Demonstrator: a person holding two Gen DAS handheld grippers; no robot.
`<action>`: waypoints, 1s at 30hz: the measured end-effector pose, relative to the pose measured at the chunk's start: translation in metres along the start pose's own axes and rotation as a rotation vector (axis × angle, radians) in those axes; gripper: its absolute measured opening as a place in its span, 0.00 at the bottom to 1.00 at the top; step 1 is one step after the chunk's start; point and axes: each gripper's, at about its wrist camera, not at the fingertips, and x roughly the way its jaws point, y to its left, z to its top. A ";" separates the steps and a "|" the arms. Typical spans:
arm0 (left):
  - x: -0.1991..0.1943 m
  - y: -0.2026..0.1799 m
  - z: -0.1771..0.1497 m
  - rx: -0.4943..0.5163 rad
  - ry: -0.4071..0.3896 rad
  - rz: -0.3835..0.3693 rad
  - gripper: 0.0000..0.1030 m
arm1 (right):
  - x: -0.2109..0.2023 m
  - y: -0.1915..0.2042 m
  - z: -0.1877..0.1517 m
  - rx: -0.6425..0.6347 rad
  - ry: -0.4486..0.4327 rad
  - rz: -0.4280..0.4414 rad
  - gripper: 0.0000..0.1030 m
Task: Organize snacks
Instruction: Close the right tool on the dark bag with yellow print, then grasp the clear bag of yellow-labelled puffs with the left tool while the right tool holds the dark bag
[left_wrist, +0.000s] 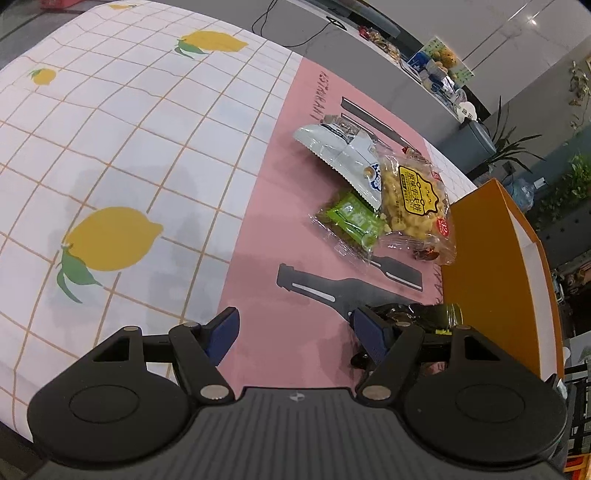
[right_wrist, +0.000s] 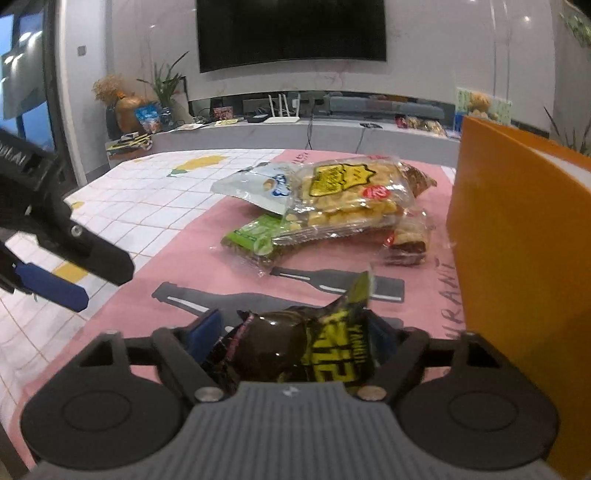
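Right tongs sit low over the pink mat on the surface, close beside the tall orange box, with a dark snack packet with yellow lettering between their blue pads; the jaws stand fairly wide and the crumpled packet fills the gap, but whether the pads press on it I cannot tell. That packet lies just beside the box's near wall, its twisted end pointing up and toward the far edge of the surface, so any move into the box has to go up and over that wall. Left tongs hover near the packet's other side, spread wide with nothing between them. Farther along the mat, toward the far edge, lies the remaining heap: a yellow cracker bag overlapping a white pouch and a green packet.
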 end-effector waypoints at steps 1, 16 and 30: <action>0.000 -0.001 0.000 0.004 -0.001 0.005 0.81 | 0.000 0.003 -0.001 -0.018 -0.004 -0.008 0.65; 0.009 -0.063 0.018 0.275 -0.179 -0.011 0.81 | 0.001 -0.005 -0.002 0.023 -0.027 -0.093 0.51; 0.076 -0.125 0.072 0.281 -0.104 -0.083 0.83 | -0.003 -0.004 -0.006 0.007 -0.040 -0.054 0.52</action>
